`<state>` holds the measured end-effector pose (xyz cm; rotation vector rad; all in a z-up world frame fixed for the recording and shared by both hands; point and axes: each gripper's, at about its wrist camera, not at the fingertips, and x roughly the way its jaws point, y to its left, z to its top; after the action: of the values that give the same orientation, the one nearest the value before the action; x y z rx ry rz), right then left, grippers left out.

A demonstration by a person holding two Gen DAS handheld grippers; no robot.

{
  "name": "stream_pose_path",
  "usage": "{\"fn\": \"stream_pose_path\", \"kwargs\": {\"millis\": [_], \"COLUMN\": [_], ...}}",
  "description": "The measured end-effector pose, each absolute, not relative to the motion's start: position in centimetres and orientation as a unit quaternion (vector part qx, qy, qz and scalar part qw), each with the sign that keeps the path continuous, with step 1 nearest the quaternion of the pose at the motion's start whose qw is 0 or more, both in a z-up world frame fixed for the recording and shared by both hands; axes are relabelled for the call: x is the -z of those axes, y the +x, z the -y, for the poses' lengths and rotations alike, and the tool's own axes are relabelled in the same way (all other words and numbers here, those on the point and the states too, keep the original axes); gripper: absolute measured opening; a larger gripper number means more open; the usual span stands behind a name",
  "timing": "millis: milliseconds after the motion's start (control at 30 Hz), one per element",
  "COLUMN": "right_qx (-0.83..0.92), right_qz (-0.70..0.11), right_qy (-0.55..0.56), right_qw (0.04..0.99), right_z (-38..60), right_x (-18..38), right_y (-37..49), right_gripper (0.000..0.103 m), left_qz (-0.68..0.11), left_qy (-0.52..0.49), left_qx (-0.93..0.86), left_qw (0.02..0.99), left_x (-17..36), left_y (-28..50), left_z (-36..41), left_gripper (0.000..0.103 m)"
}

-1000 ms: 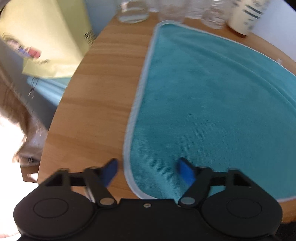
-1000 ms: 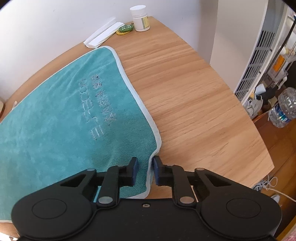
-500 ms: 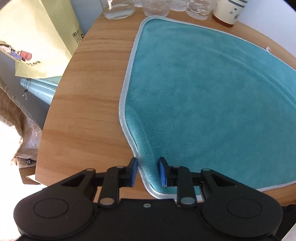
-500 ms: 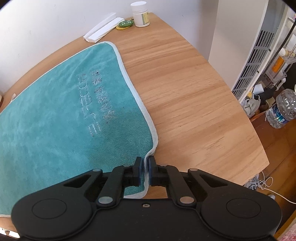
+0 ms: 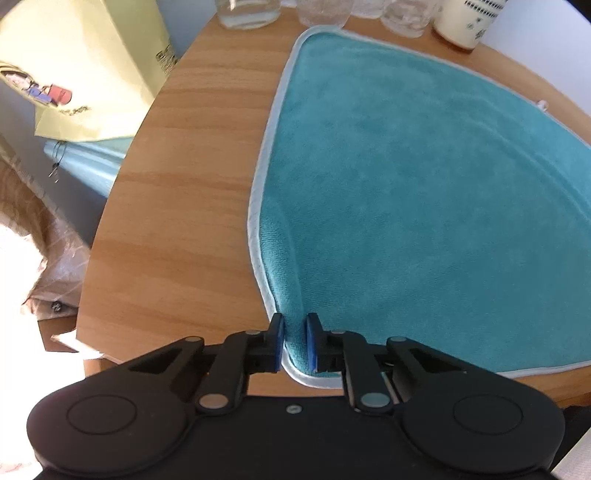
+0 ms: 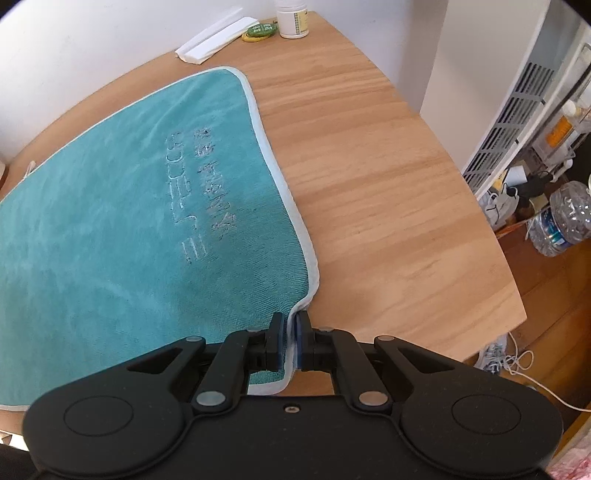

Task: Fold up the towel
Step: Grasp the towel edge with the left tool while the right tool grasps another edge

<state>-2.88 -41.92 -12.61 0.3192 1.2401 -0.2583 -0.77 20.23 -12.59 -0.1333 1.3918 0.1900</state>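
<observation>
A teal towel [image 5: 424, 192] with a pale grey hem lies spread flat on the wooden table [image 5: 192, 192]. My left gripper [image 5: 294, 325] is shut on the towel's near left corner, and the cloth bunches into a small ridge between the blue pads. In the right wrist view the same towel [image 6: 110, 221] shows stitched lettering near its right side. My right gripper [image 6: 290, 320] is shut on the near right corner, with the hem pinched upright between its pads.
Glass jars [image 5: 251, 14] and a cream bottle [image 5: 469, 22] stand along the far edge beyond the towel. A yellow paper bag [image 5: 85, 70] hangs off the table's left. At the far right corner sit a white pill bottle [image 6: 292, 20], a green tag [image 6: 258, 31] and folded white paper [image 6: 214, 40].
The left gripper went from wide open over the corner to shut on it. The right gripper narrowed onto its corner and now pinches the hem.
</observation>
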Motion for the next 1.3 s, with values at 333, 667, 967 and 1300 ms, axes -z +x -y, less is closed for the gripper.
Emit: {"fn": "stream_pose_path", "kwargs": {"millis": [333, 667, 967, 1300], "right_qx": [0.126, 0.114, 0.115, 0.111], "right_qz": [-0.571, -0.572, -0.582, -0.561], "right_qy": [0.164, 0.183, 0.194, 0.211], "right_qw": [0.795, 0.791, 0.782, 0.793], "right_z": [42.3, 42.4, 41.9, 43.9], "right_x": [11.4, 11.1, 10.9, 9.1], "right_y": [-2.9, -2.9, -3.4, -0.1], "right_gripper": [0.005, 0.005, 0.005, 0.005], "left_qz": [-0.641, -0.626, -0.628, -0.604], "left_qy": [-0.071, -0.082, -0.104, -0.102], "left_qx": [-0.079, -0.069, -0.076, -0.087], "left_qw": [0.76, 0.772, 0.768, 0.786], "left_x": [12.4, 11.0, 10.6, 8.9], "left_y": [-0.1, -0.4, -1.7, 1.4], "left_z": [-20.6, -20.6, -20.6, -21.7], "left_gripper": [0.007, 0.006, 0.006, 0.006]}}
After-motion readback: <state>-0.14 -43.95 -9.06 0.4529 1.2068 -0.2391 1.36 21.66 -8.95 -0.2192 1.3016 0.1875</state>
